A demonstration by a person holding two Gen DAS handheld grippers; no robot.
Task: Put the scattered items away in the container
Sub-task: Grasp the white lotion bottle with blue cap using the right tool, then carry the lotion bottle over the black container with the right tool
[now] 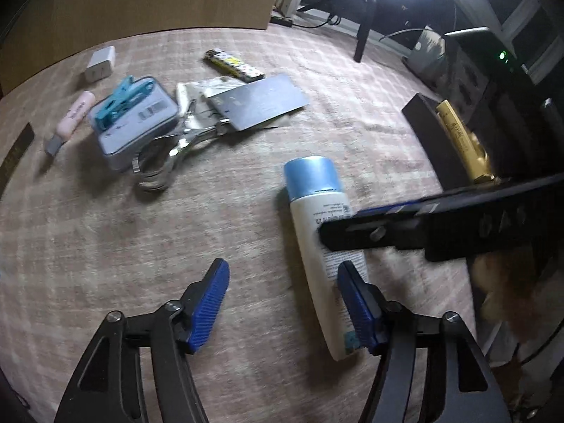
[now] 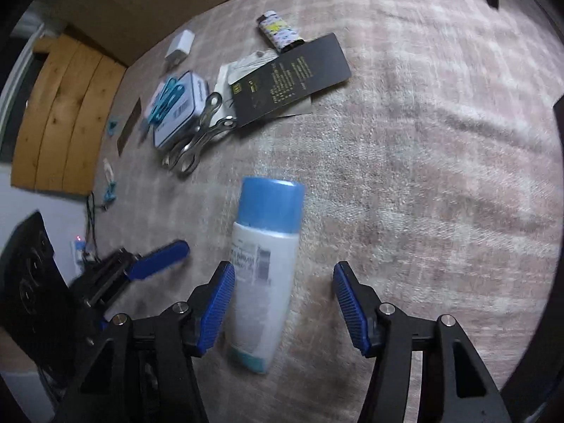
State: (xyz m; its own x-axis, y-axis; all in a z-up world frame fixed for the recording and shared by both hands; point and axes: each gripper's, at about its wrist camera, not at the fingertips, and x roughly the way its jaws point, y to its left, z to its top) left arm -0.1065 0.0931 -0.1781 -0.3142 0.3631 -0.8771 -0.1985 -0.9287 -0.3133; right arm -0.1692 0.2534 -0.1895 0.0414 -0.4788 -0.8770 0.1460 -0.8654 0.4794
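A white bottle with a blue cap (image 2: 264, 275) lies on the pinkish checked cloth. My right gripper (image 2: 283, 275) stands open astride the bottle; its left pad is at the bottle's side and its right pad is well clear. In the left wrist view the bottle (image 1: 317, 225) lies beside the right finger of my open left gripper (image 1: 282, 275), which has only cloth between its pads. A right gripper finger (image 1: 373, 232) crosses over the bottle there. A black container (image 1: 433, 134) at the right holds a gold tube (image 1: 458, 137).
Scattered at the far left are a white charger (image 1: 100, 61), a pink tube (image 1: 72, 116), a grey tin (image 1: 141, 130) topped by a teal clip, metal clamps (image 1: 176, 148), a lighter (image 1: 232, 64) and a dark card (image 1: 257, 102). The cloth's edge curves along the back.
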